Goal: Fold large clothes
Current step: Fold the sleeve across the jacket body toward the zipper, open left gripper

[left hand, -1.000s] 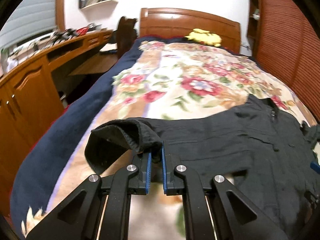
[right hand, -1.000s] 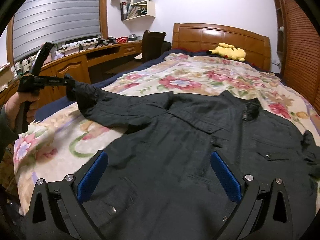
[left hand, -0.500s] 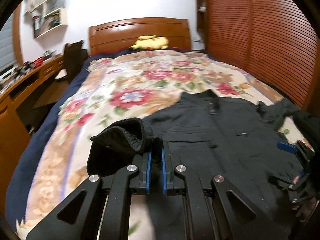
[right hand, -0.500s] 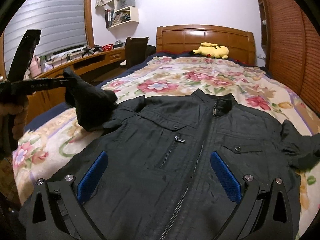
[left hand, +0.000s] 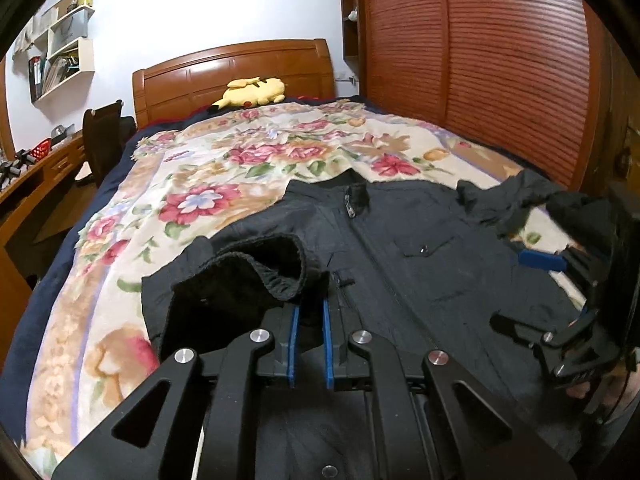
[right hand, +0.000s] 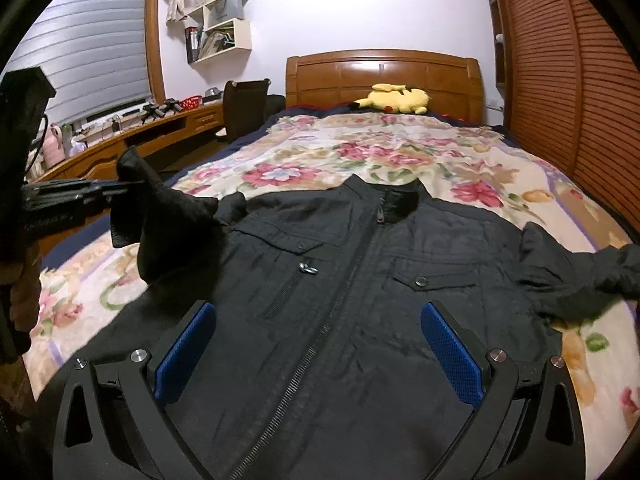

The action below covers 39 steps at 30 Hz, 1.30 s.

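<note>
Since a second ago, the left gripper (left hand: 308, 312) has carried the ribbed sleeve cuff (left hand: 276, 268) inward from the side of the bed toward the chest of the black jacket (right hand: 360, 280), and its view has swung from the desk toward the slatted wardrobe doors (left hand: 500, 60).

The left gripper's blue-padded fingers (left hand: 294, 340) are nearly pressed together, pinching the sleeve cuff, which bunches up just above the fingertips. The sleeve hangs lifted off the bedspread and folds back over the jacket's front.

The jacket lies face up and zipped on a floral bedspread (right hand: 400, 152), its collar toward the wooden headboard (right hand: 380, 72). Its other sleeve (right hand: 580, 272) stretches out flat to the right.

The right gripper (right hand: 316, 344) hovers over the jacket's lower front with its blue fingers (right hand: 452, 348) spread wide and nothing between them.

A yellow plush toy (right hand: 392, 100) rests by the headboard. A dark chair (right hand: 244, 104) stands beside the bed at the left.
</note>
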Available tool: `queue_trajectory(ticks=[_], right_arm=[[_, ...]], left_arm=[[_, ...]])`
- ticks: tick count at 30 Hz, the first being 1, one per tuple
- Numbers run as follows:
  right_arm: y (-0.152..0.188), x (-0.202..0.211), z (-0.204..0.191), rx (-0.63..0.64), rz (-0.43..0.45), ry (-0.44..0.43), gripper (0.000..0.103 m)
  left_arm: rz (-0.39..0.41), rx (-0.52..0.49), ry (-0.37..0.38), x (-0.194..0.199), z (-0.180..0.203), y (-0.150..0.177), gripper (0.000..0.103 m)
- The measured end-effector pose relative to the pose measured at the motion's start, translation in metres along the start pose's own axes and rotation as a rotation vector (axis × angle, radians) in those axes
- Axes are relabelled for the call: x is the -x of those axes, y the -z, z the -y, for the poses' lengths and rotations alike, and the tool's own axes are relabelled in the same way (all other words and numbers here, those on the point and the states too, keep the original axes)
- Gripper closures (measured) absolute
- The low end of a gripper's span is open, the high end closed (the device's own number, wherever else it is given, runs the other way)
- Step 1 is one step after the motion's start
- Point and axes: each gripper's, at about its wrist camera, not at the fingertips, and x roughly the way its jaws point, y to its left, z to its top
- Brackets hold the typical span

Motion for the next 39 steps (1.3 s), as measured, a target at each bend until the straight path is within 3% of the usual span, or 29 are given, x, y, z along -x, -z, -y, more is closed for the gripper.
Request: queue_trajectory(ticks=[3,5,9,10,11,18,26,33,39], right_arm=[[0.006,0.002,-0.003,0.009,-0.015,0.021,0.001],[0.007,0.003,-0.003,0.009,-0.022,0.028,0.001],[0.009,0.006,-0.008,0.011,-0.031,0.034,0.001],[0.008,0.007,-0.009,0.01,-0.031,0.031,0.001],[0.007,0.008,-0.007,0.009,-0.03,0.026,0.001],[0.004,0.0,-0.022,0.017,-0.037,-0.039,0.002],[0.0,-0.024,-0.061,0.098,-0.07,-0.16,0.014],[-0.002,-0.044,-0.094,0.196,-0.092,-0.234,0.039],[-0.001,-0.062,-0.104,0.259,-0.125,-0.233,0.06]], left_arm=[[-0.004,-0.007,-0.021,-0.002,0.005,0.013,0.085],[0.005,0.0,-0.015,0.001,0.008,0.024,0.064],[0.053,0.025,-0.012,0.017,0.006,0.043,0.037],[0.068,0.036,-0.016,0.023,0.003,0.05,0.025],[0.076,0.041,-0.023,0.026,0.001,0.054,0.021],[0.086,0.14,-0.09,0.046,-0.038,0.094,0.021],[0.073,0.184,-0.132,0.054,-0.073,0.123,0.021],[0.069,0.162,-0.109,0.056,-0.079,0.136,0.021],[0.069,0.148,-0.117,0.057,-0.083,0.142,0.021]])
